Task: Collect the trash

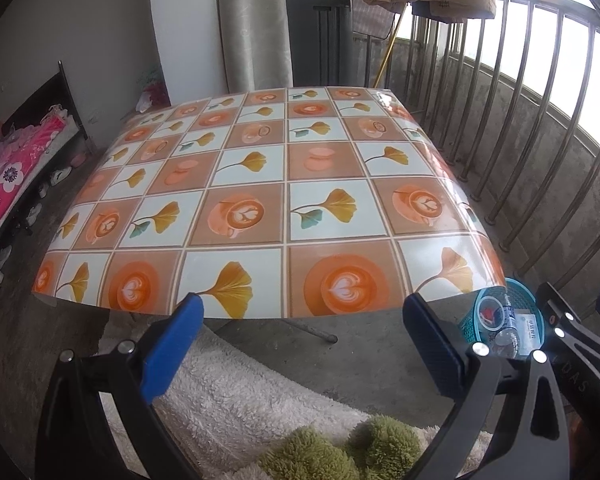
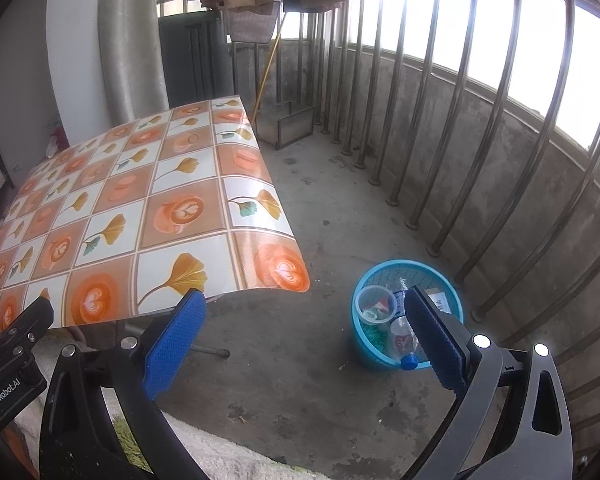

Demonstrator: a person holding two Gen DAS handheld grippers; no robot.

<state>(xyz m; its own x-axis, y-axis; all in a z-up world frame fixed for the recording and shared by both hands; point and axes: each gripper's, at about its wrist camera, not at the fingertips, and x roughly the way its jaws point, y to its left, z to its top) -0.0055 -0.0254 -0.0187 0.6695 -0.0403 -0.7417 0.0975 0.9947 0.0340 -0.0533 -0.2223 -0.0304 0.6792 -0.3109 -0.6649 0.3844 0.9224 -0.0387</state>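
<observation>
Both grippers are held spread wide with nothing between the blue pads — left gripper (image 1: 300, 340) hangs in front of the near edge of the table (image 1: 260, 168), right gripper (image 2: 304, 336) is aimed at the concrete floor (image 2: 300, 380) between the table's corner and the blue basket (image 2: 440, 280). Table is covered by a glossy checked cloth printed with ginkgo leaves and latte cups. Basket is seen on the floor, right of the table, near the metal railing (image 2: 460, 100). Trash is seen inside it — a clear plastic cup (image 2: 374, 304), a plastic bottle (image 2: 402, 340) with a blue cap, a white carton (image 2: 440, 302) partly hidden behind the right finger. A white fleece fabric (image 1: 228, 392) and a green fuzzy patch (image 1: 340, 452) are seen below the left gripper.
</observation>
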